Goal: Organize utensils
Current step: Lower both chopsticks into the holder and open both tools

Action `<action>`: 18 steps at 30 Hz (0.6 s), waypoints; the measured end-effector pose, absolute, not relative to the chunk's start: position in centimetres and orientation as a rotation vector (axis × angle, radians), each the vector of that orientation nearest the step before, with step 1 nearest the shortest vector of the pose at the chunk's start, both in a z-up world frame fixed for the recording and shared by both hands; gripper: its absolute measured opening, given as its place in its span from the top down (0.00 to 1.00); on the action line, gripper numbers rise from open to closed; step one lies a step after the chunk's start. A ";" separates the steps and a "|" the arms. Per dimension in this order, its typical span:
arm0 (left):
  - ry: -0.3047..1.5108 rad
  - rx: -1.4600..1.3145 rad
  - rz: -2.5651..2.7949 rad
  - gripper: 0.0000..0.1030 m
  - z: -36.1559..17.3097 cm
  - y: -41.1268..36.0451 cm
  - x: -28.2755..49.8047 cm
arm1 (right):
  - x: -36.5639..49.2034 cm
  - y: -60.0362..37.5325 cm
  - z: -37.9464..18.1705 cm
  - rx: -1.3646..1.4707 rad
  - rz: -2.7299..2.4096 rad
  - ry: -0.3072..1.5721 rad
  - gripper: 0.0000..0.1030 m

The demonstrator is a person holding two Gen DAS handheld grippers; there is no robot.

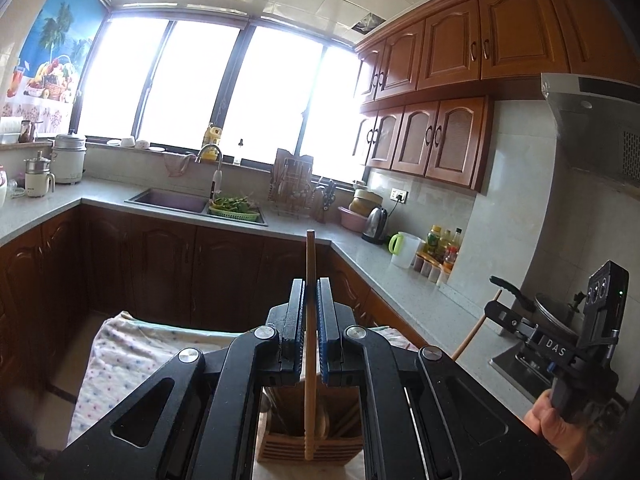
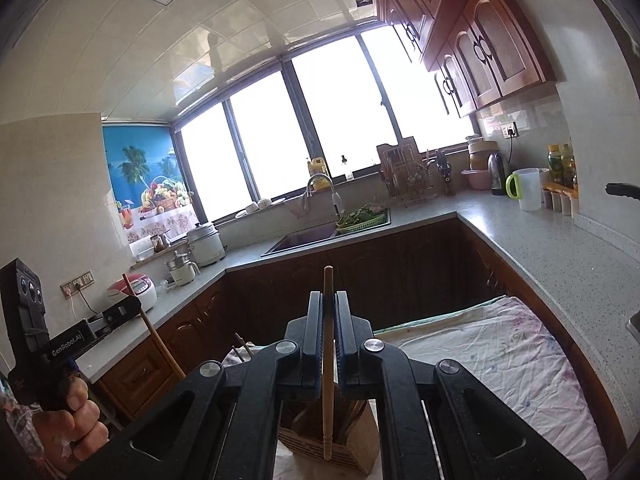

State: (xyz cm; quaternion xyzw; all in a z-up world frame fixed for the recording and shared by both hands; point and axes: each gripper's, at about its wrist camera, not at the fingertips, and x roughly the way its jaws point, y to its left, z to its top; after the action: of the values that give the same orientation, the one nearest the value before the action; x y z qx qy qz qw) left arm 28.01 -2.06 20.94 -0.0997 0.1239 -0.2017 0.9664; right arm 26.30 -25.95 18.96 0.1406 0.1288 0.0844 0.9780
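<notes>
My left gripper [image 1: 310, 282] is shut on a wooden chopstick [image 1: 310, 248] that stands nearly upright between its pads. Its lower end hangs over a wooden utensil holder [image 1: 280, 446] holding several wooden utensils. My right gripper [image 2: 329, 296] is shut on a second wooden chopstick [image 2: 328, 276], also upright above the same holder [image 2: 296, 440]. Each gripper shows in the other's view, held by a hand: the right gripper [image 1: 494, 312] at the right edge, the left gripper [image 2: 128, 306] at the left, each with its slanted stick.
The holder stands on a table under a flowered cloth [image 1: 120, 360]. Grey counters [image 2: 540, 248] wrap round the kitchen with a sink [image 1: 168, 200], kettle [image 1: 376, 224], jug [image 2: 528, 188] and bottles. A pot with a black handle [image 1: 508, 288] sits at right.
</notes>
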 end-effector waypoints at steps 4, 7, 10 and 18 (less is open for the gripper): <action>0.238 -0.215 -0.380 0.96 20.2 -2.5 30.5 | 28.1 -25.8 18.4 0.281 0.156 0.252 0.95; 0.258 -0.233 -0.357 0.96 18.7 -2.8 32.1 | 29.0 -25.5 17.3 0.277 0.150 0.260 0.95; 0.277 -0.252 -0.323 0.96 16.7 -2.7 33.2 | 29.5 -25.3 16.0 0.274 0.148 0.272 0.95; 0.326 -0.240 -0.287 0.96 12.1 -3.4 33.5 | 30.3 -25.0 11.8 0.298 0.136 0.341 0.95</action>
State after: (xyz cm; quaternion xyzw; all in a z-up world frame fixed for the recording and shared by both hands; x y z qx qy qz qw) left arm 33.52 -3.36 12.10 -0.1186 0.1616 -0.1420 0.9694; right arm 30.33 -25.00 11.76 0.1478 0.1689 0.0672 0.9722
